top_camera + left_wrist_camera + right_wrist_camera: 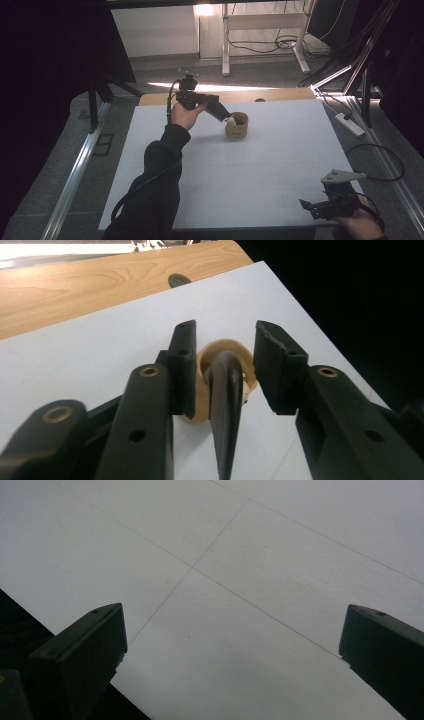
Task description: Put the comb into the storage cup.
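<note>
Smooth white table [260, 165] bears round tan cup [236, 125].

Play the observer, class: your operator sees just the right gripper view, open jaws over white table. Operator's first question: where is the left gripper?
Observer: The left gripper is at a tan cup near the table's far edge.
Operator: Is it gripping anything?
Observer: No. A dark handle leans out of the cup between its open jaws, with a gap on each side.
Operator: And where is my gripper from there?
Observer: The right gripper is at the table's near right corner, well away from the cup.
</note>
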